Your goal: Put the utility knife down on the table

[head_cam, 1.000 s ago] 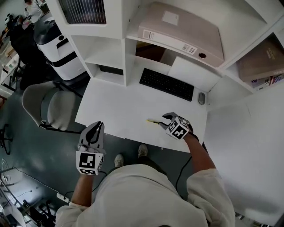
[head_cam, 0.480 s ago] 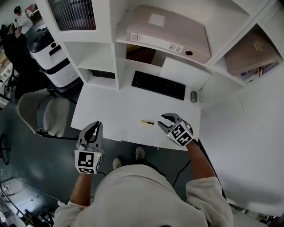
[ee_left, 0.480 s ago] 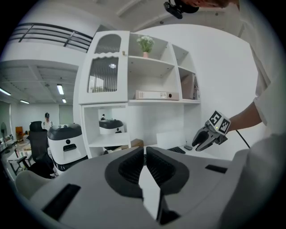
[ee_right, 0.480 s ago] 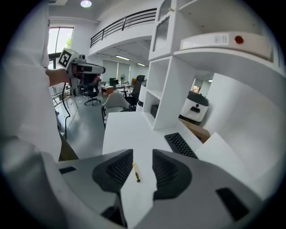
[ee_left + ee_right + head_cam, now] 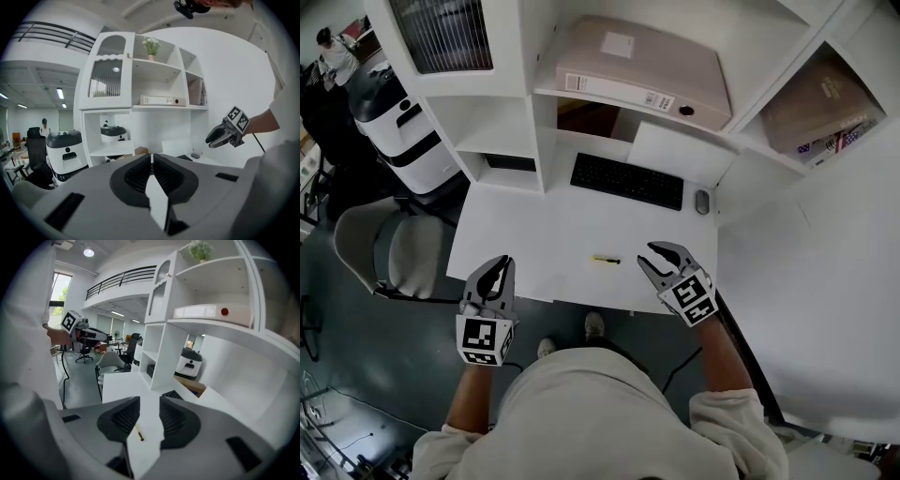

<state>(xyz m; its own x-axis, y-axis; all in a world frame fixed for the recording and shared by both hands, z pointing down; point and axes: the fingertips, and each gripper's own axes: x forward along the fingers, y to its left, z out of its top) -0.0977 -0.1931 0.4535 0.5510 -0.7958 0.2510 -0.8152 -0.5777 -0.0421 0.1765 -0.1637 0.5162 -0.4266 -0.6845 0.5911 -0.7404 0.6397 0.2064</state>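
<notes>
The yellow and black utility knife lies flat on the white table near its front edge. In the right gripper view the knife shows on the tabletop below the jaws. My right gripper hovers above the table just right of the knife. It is open and apart from the knife, its jaws are closing, and nothing is between them. My left gripper is held off the table's front left edge, shut and empty.
A black keyboard and a mouse lie at the back of the table under white shelves. A binder rests on a shelf. A grey chair and a white and black machine stand at the left.
My right gripper has lifted away from the knife and drawn back toward the person. The knife stays lying on the table. My left gripper has hardly moved.
</notes>
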